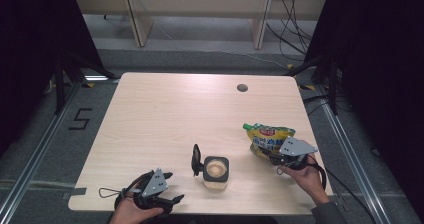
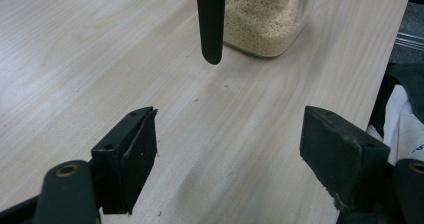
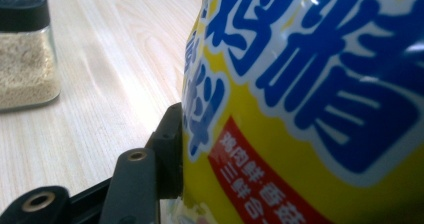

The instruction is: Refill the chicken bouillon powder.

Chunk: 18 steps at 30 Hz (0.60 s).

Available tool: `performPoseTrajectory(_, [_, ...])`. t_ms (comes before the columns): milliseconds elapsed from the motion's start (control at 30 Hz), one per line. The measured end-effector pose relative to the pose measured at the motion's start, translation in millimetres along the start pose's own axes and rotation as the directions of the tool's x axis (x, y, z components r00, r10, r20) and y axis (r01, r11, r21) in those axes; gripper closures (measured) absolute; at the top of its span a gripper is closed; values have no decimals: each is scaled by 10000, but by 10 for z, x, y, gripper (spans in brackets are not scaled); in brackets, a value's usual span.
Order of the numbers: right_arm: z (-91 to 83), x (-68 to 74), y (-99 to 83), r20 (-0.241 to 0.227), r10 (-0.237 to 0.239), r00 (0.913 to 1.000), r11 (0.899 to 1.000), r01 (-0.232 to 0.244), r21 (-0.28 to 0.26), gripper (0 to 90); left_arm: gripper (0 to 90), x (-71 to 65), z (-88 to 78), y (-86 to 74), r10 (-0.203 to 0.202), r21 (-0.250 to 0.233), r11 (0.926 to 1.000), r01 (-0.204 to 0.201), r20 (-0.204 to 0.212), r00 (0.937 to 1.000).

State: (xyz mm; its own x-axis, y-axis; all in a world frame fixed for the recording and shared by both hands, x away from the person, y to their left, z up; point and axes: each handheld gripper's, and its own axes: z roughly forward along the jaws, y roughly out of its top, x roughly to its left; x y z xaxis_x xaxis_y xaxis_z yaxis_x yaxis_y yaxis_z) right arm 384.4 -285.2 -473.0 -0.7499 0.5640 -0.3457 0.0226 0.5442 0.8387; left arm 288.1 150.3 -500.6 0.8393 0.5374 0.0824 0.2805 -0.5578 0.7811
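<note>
A yellow seasoning pouch (image 1: 267, 138) with a green cap lies tilted at the table's right front. My right gripper (image 1: 275, 157) is shut on its lower end. In the right gripper view the pouch (image 3: 310, 109) sits between the jaws, one black finger (image 3: 170, 144) pressing its side and the other hidden behind it. A square glass jar (image 1: 216, 173) of pale granules stands at the front centre with its black flip lid (image 1: 196, 160) swung open to the left. My left gripper (image 1: 172, 187) rests open at the front left, and its jaws (image 2: 227, 149) frame bare wood short of the jar (image 2: 262, 19).
The light wooden table (image 1: 175, 114) has a round cable hole (image 1: 242, 88) at the back right. Its front edge runs just below both hands. Dark curtains and metal floor rails flank the table on both sides.
</note>
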Motion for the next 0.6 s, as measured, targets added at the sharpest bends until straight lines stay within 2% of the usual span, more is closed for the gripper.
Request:
performPoseTrajectory(33, [-1, 1, -7, 36, 200, 9998, 9998, -200, -13, 510, 224, -1, -1, -2, -45, 2, 10000, 45, 1, 10000])
performPoseTrajectory(100, [0, -13, -13, 16, 193, 9998, 9998, -193, -62, 510, 224, -1, -2, -2, -34, -1, 10000, 34, -5, 10000])
performPoseTrajectory(167, [-14, -21, -26, 7, 547, 9985, 9985, -547, 50, 504, 223, -10, -3, -4, -144, -72, 9999, 144, 39, 9999])
performPoseTrajectory(300, [-14, -22, -34, 116, 693, 9975, 9976, -694, 29, 493, 223, -8, 4, -6, -125, -139, 9998, 125, 28, 9999])
performPoseTrajectory(333, [-34, -34, -38, 226, 913, 9956, 9955, -918, 213, 470, 224, 3, -6, -2, -24, 79, 10000, 23, 20, 10000])
performPoseTrajectory(533, [-56, -43, -61, 342, 1057, 9938, 9937, -1068, 334, 433, 224, 4, -6, -1, -29, 130, 9999, 28, 64, 10000])
performPoseTrajectory(600, [-53, -44, -82, 577, 1198, 9911, 9920, -1219, 343, 396, 224, 2, -7, -1, -24, 123, 9999, 24, 63, 10000])
